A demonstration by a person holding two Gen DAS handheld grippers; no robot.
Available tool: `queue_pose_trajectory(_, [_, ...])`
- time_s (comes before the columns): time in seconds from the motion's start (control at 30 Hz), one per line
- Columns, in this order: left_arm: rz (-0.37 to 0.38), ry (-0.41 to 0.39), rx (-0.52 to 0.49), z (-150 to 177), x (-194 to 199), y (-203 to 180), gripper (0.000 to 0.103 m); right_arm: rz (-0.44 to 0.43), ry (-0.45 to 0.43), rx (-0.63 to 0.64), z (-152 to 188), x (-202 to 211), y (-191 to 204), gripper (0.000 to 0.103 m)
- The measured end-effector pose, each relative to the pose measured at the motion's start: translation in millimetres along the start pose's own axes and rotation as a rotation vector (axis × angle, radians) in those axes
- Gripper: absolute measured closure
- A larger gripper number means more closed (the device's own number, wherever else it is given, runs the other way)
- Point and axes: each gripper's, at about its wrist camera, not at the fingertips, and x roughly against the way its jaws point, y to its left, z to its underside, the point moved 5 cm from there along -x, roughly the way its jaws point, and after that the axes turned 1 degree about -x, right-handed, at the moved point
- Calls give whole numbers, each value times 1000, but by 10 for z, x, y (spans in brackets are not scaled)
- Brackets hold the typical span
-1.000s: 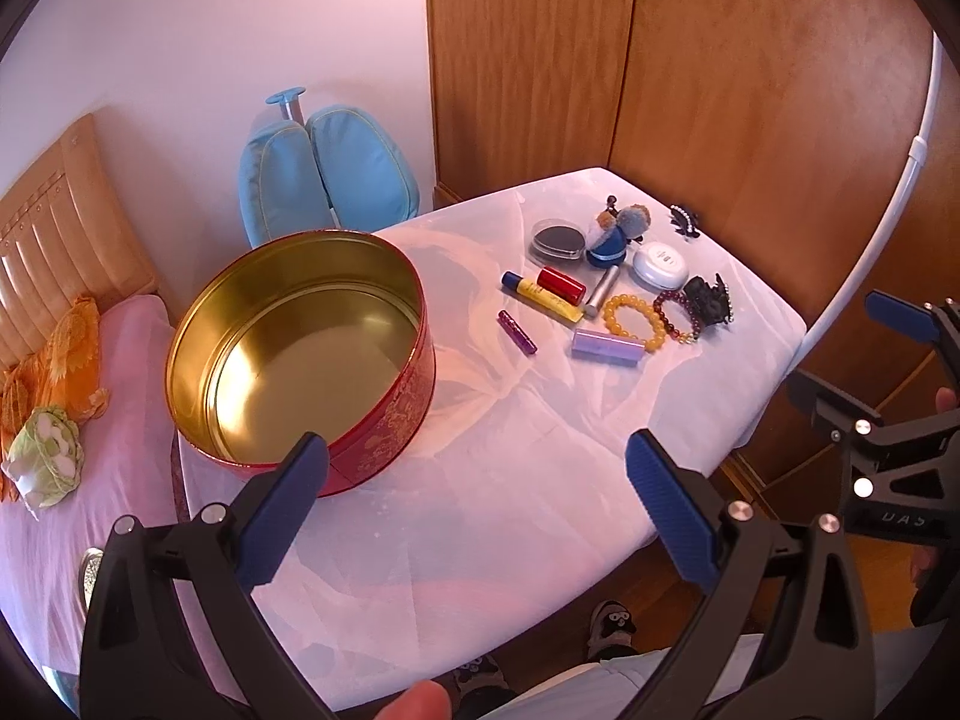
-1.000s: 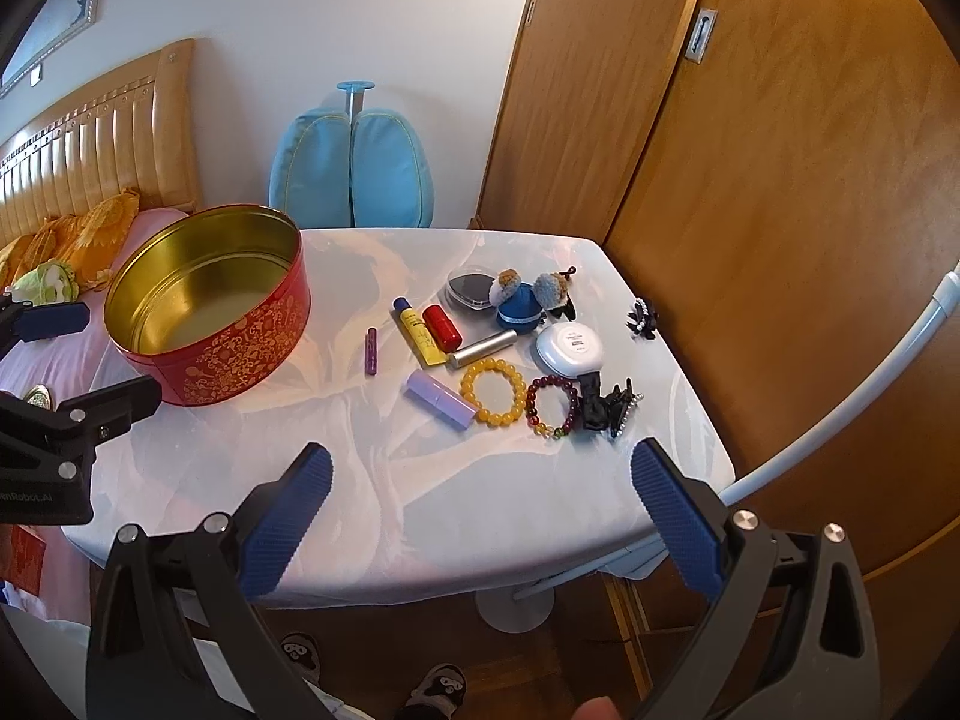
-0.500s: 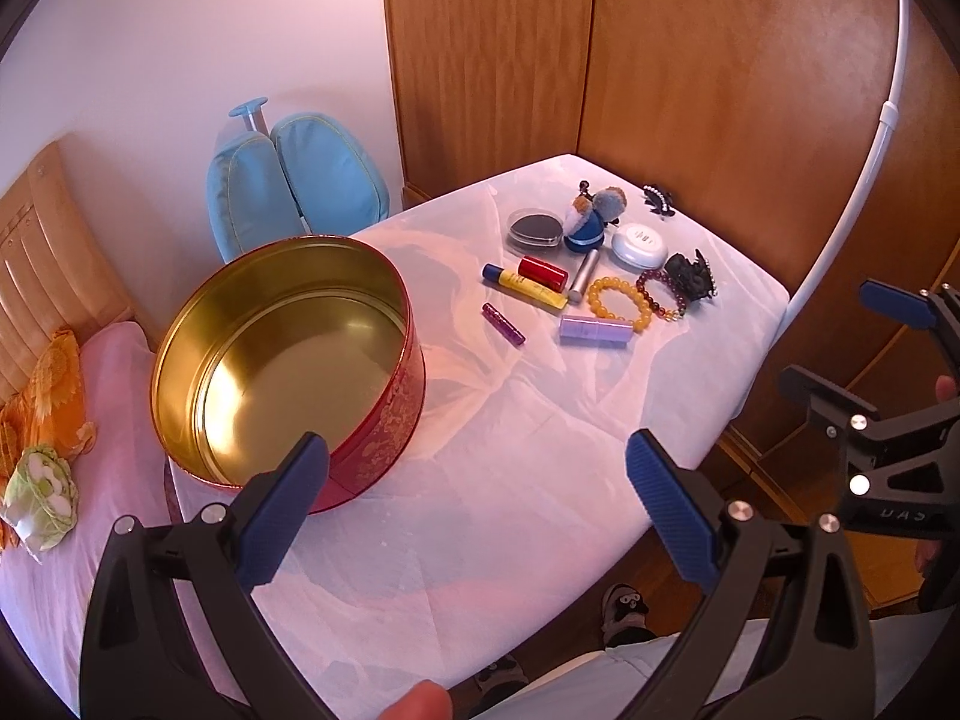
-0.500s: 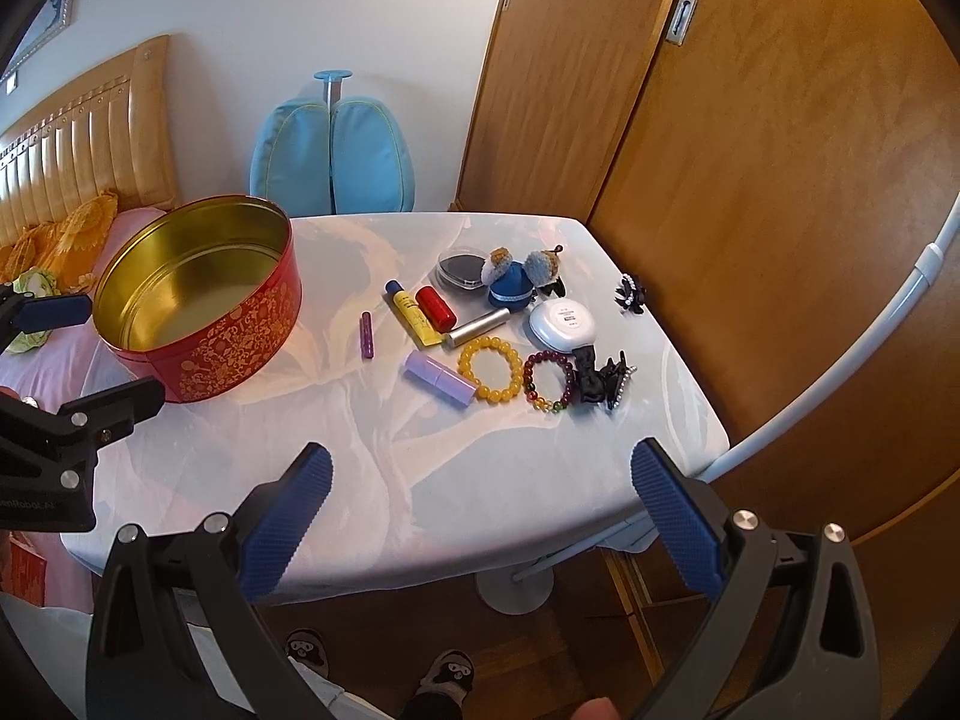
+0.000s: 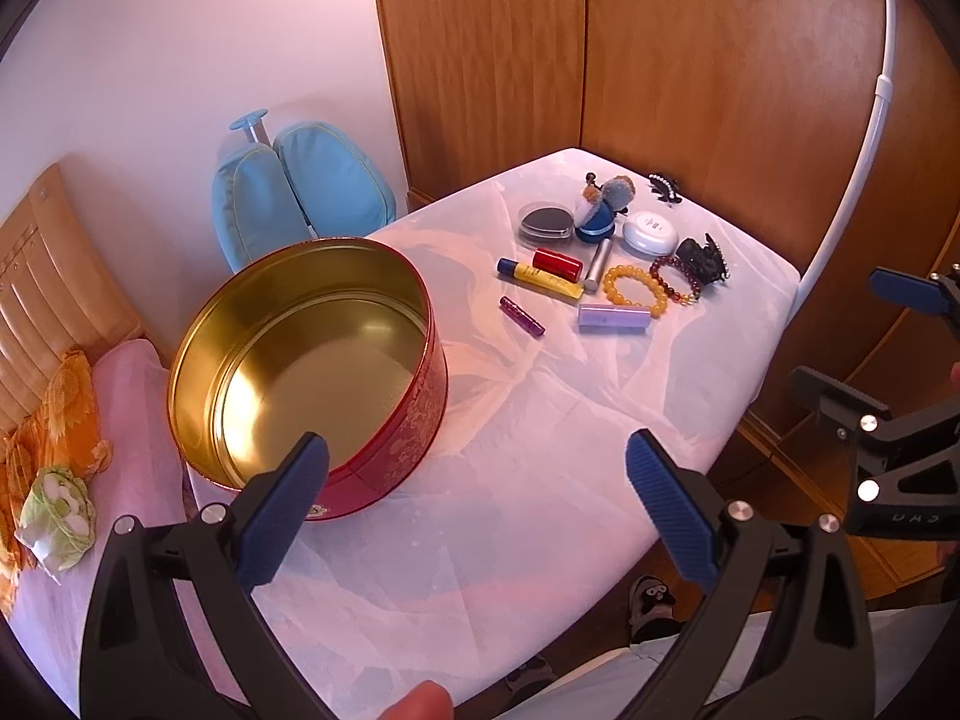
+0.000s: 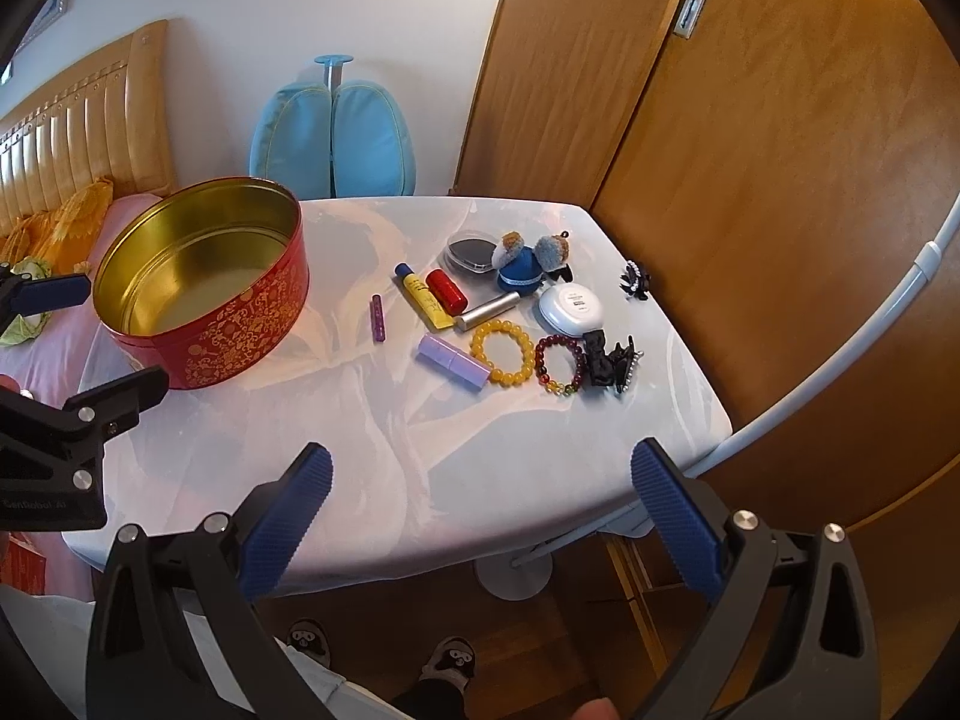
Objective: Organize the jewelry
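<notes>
White cloth covers the small table (image 6: 540, 456), with a bed and wardrobe doors behind it. Left of the tin (image 6: 204, 288), which stands empty and presumably ready to receive things, the left gripper (image 5: 477, 504) hangs with fingers apart. Right of the tin lie cosmetics, then the yellow bead bracelet (image 6: 503, 350), dark red bracelet (image 6: 561, 365) and black hair clip (image 6: 609, 363), touching in a row. Nearest me, right of the tin, the right gripper (image 6: 480, 525) hovers spread wide, holding nothing, probably about to choose.

Bedroom — padded headboard (image 6: 78, 132), wardrobe doors (image 6: 690, 120)
</notes>
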Motion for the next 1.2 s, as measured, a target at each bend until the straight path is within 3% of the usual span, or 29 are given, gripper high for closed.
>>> queue_pose_trajectory(0.47, [-10,8,32,41,-28,142,7,-14,-2,26,-101,-79,154,2])
queue_pose_trajectory(0.67, [51,10,-55,103,-79,23,7,3,58,-52,61,-162,105,2])
queue_pose_trajectory(0.9, [104,42,-146,35,-295,-345,7,25,133,-131,249,-418,-285,2])
queue_pose_trajectory(1.2, [45,63,-108,-511,-774,-663,7,23,135,-185,-19,-1147,-1172,2])
